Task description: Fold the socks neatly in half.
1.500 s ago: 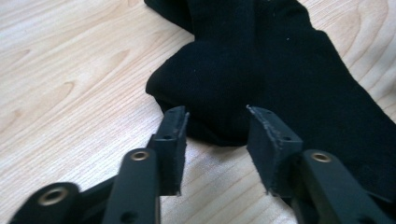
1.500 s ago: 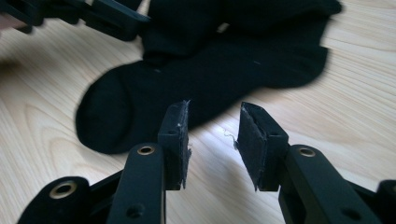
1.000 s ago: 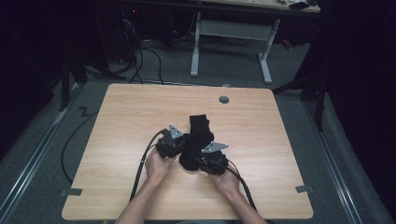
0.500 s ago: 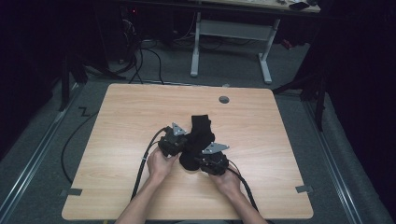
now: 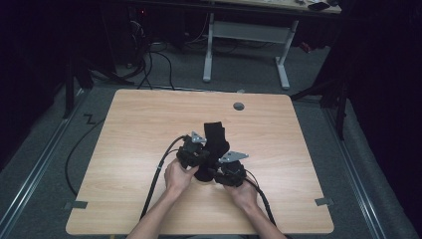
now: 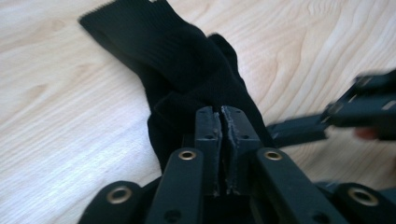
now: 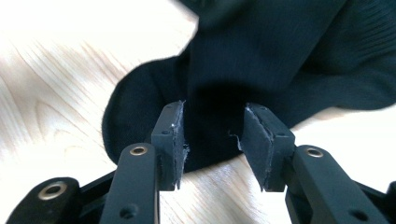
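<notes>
The black sock (image 5: 215, 142) lay bunched near the middle of the desk (image 5: 139, 124), between both tools. The left hand-held gripper (image 6: 222, 122) was clenched on a fold of its knit. The right hand-held gripper (image 7: 212, 135), jaws just widening, straddled the rounded end without pressing it. Judged light, limp and non-fragile; the ribbed fabric should grip well. Best taken at a doubled fold or cuff edge.
</notes>
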`<state>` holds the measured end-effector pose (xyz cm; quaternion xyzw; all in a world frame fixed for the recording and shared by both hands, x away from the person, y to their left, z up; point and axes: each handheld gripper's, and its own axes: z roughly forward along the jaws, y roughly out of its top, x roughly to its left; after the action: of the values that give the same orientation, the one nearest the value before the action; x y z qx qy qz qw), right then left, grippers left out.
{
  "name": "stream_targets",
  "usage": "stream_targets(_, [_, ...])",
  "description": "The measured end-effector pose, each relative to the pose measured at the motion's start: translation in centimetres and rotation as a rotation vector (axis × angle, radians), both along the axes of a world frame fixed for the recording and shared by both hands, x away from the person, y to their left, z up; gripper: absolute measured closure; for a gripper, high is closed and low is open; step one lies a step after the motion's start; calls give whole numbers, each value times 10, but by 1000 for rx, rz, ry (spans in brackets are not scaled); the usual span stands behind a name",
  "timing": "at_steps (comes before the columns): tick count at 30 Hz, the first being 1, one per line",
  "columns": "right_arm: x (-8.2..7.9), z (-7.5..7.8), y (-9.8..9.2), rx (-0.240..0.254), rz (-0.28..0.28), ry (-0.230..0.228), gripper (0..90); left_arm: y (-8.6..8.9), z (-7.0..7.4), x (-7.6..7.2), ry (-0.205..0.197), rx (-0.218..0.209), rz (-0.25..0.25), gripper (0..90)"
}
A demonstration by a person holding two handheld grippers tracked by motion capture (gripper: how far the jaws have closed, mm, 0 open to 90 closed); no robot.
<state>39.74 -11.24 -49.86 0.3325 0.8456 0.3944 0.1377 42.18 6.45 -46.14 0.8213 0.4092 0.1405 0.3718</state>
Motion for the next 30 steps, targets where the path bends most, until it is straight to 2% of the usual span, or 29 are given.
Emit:
stream_targets(3, [-2,3,-3,5,-9,-10,603,1,-2,-2,-9,-5,5,724])
stream_targets(5, [-2,3,-4,-13,-7,-19,621,7,-1,-7,-32,-27,10,696])
stream_targets(6, [0,0,-2,-44,-3,-16,652,11,1,-11,-50,-33,14,652])
stream_targets(10, [3,-4,-2,-56,-7,-3,696,18,2,-18,-76,-29,20,632])
stream_targets(13, [6,-5,-4,-56,-10,-8,717,23,-3,-21,-79,-6,24,617])
stream_targets(14, [9,-5,-6,-51,-10,-5,707,24,-9,-23,-78,24,28,608])
stream_targets(18, [14,-3,-9,-71,-18,-2,672,25,-19,-24,-65,57,51,588])
stream_targets(23, [20,-2,-12,-85,-36,1,639,26,-31,-30,-68,71,72,546])
stream_targets(28, [26,-3,-17,-62,-59,12,641,23,-39,-34,-58,94,62,535])
stream_targets(30, [26,-2,-18,-56,-63,20,654,23,-40,-34,-57,80,66,534])
